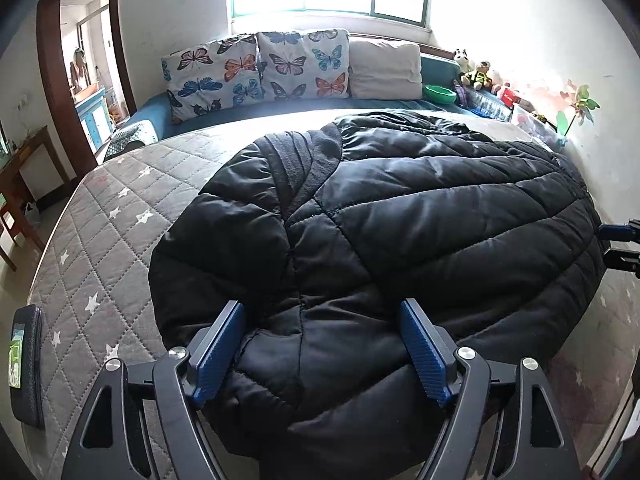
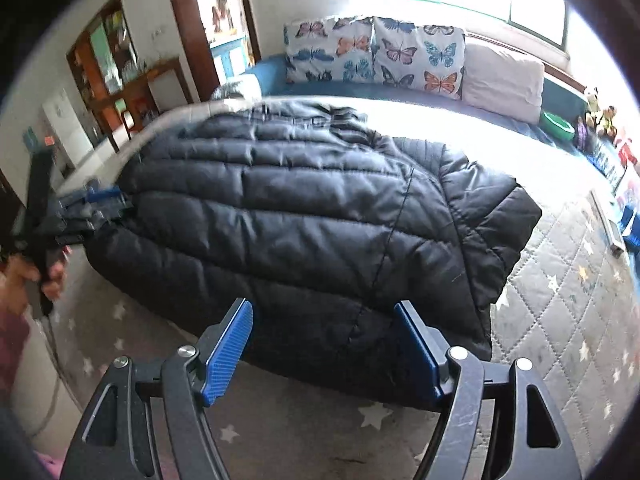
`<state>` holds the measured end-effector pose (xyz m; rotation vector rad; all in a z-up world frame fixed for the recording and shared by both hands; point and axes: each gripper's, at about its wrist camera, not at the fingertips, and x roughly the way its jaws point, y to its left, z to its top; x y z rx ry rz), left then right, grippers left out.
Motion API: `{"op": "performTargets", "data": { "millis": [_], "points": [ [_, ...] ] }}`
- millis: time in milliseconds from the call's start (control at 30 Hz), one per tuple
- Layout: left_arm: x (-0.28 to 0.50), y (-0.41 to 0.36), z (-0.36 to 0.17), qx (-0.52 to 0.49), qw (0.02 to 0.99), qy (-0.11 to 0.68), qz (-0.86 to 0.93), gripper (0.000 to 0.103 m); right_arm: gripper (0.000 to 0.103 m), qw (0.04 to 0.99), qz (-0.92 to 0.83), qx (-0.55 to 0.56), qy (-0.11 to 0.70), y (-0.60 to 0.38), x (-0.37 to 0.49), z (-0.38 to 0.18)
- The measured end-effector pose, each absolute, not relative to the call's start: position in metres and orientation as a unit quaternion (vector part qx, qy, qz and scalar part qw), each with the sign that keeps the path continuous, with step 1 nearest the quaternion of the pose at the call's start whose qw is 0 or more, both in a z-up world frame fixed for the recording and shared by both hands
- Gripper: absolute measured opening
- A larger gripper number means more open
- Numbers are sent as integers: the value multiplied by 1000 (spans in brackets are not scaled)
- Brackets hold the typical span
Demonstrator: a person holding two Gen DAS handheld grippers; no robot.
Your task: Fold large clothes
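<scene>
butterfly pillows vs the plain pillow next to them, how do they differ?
The butterfly pillows carry a colourful butterfly print on white; the plain pillow is off-white with no pattern. There are two butterfly pillows and one plain pillow, which sits nearer the green bowl. All lean upright against the wall under the window.

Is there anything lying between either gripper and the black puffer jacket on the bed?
Nothing visible. The left gripper and right gripper each hang with jaws open right at the near edge of the black puffer jacket, which lies on the star-quilted mattress.
</scene>
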<state>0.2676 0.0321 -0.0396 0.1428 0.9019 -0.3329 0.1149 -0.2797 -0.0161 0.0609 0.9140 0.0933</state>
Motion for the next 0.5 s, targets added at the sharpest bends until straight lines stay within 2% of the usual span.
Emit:
{"op": "performTargets", "data": {
  "millis": [133, 367, 500],
  "points": [
    [266, 31, -39, 71, 885, 433, -155, 89, 82, 886, 46, 27, 460, -283, 120, -34],
    [264, 35, -38, 68, 885, 436, -149, 102, 83, 888, 38, -7, 458, -275, 116, -26],
    [262, 37, -38, 64, 884, 438, -150, 103, 83, 894, 35, 19, 447, -285, 111, -17]
  ]
}}
